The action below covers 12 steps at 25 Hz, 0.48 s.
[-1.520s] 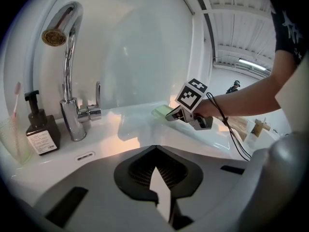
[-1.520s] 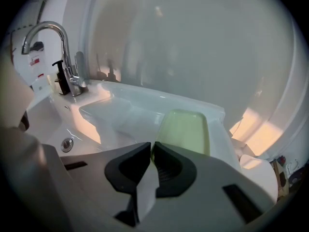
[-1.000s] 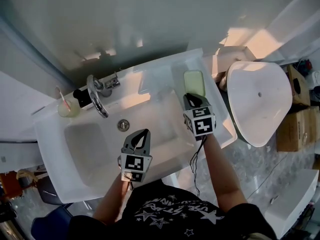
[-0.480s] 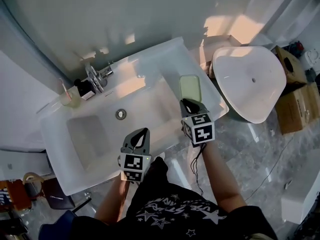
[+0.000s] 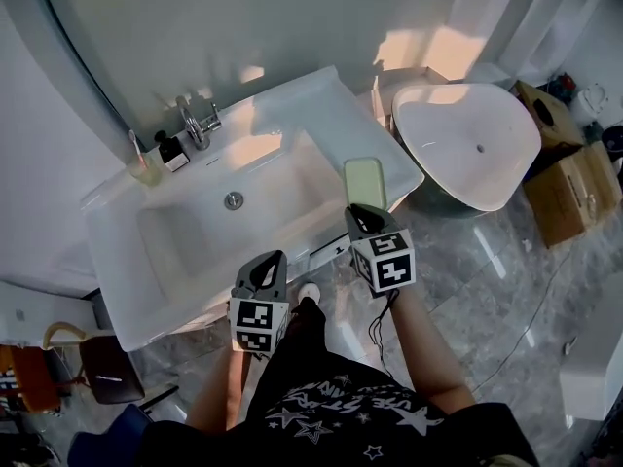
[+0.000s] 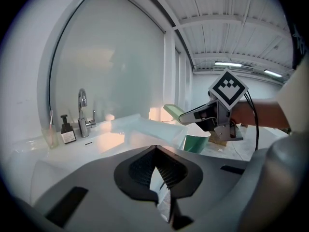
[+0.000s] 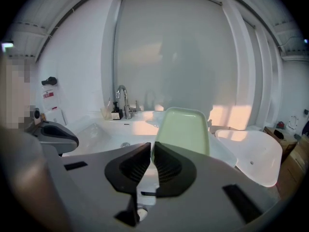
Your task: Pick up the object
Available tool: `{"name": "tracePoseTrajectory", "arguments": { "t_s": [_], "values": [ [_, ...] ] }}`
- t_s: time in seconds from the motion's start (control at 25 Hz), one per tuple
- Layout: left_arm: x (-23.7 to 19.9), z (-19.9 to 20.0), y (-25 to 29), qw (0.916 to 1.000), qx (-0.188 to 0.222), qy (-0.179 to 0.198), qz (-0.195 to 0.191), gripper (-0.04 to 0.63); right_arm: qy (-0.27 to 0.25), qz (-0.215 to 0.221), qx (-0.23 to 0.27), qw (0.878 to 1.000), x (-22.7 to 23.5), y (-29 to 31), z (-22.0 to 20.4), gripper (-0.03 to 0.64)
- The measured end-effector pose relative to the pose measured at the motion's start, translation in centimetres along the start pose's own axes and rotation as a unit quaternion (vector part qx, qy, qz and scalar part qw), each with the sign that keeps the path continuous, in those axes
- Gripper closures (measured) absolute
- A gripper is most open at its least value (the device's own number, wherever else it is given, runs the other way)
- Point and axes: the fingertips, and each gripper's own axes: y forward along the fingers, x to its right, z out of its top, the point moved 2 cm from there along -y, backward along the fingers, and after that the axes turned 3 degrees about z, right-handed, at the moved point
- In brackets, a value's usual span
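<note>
A pale green, shallow soap dish [image 5: 365,182] is held by its near edge, over the front right corner of the white washbasin counter [image 5: 321,125]. My right gripper [image 5: 361,216] is shut on it; in the right gripper view the dish [image 7: 184,129] sticks out beyond the closed jaws [image 7: 151,151], tilted up. My left gripper [image 5: 270,269] hangs in front of the washbasin's front edge, shut with nothing in it [image 6: 155,152]. From the left gripper view I see the right gripper [image 6: 195,116] carrying the dish [image 6: 172,110].
A chrome faucet [image 5: 199,120], a dark pump bottle [image 5: 172,152] and a cup with a toothbrush [image 5: 145,167] stand at the back left of the sink bowl [image 5: 195,236]. A loose white basin [image 5: 467,144] and cardboard boxes [image 5: 569,188] lie on the marble floor to the right.
The right gripper has drawn back toward the person with the green dish, off the counter's right ledge to its front corner. The left gripper has also pulled back from over the bowl.
</note>
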Motion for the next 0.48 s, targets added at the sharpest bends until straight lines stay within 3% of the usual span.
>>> {"name": "tracePoseTrajectory", "arguments": {
  "t_s": [0.2, 0.48],
  "values": [
    [3.1, -1.7, -4.9, 0.9996, -0.004, 0.026, -0.011, 0.58, 0.005, -0.008, 0.01, 1.0, -2.4, -5.3, -2.5, 0.581],
    [7.1, -4.5, -11.1, 0.9993, -0.013, 0.028, -0.022, 0.581, 0.012, -0.013, 0.021, 1.0, -5.2, -12.1, -5.6, 0.581]
  ]
}}
